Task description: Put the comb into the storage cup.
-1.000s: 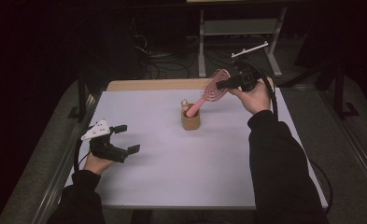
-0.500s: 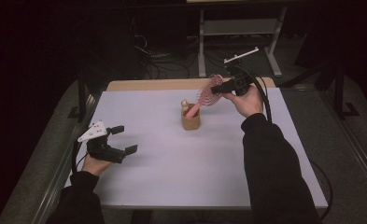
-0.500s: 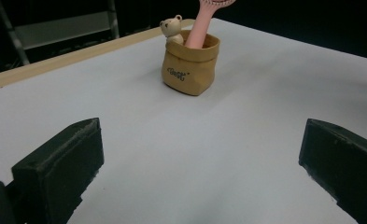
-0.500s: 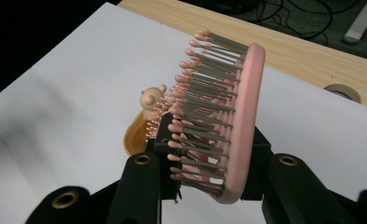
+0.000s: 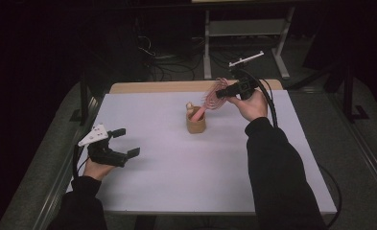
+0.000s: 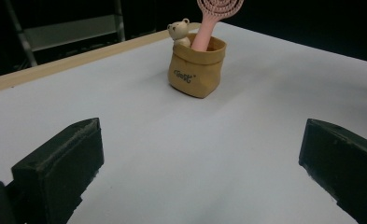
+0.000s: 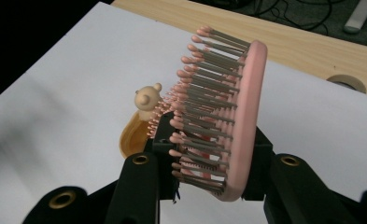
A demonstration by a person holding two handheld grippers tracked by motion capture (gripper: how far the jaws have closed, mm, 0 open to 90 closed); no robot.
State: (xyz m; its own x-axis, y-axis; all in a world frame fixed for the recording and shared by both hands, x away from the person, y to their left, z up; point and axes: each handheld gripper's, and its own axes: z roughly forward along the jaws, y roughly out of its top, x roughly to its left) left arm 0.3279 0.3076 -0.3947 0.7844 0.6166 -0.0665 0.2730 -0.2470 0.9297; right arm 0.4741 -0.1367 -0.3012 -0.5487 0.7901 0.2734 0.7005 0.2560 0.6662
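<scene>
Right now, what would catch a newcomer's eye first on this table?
First the pink hairbrush, its head clamped in the right tongs near the table's far edge and its handle dipping into a small tan pouch with a little bear figure at its rim. Then the left tongs, jaws wide apart over the white tabletop at the near left.

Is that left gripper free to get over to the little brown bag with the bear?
Probably yes. The left gripper is open and holds nothing, and bare table lies between it and the bag.
</scene>
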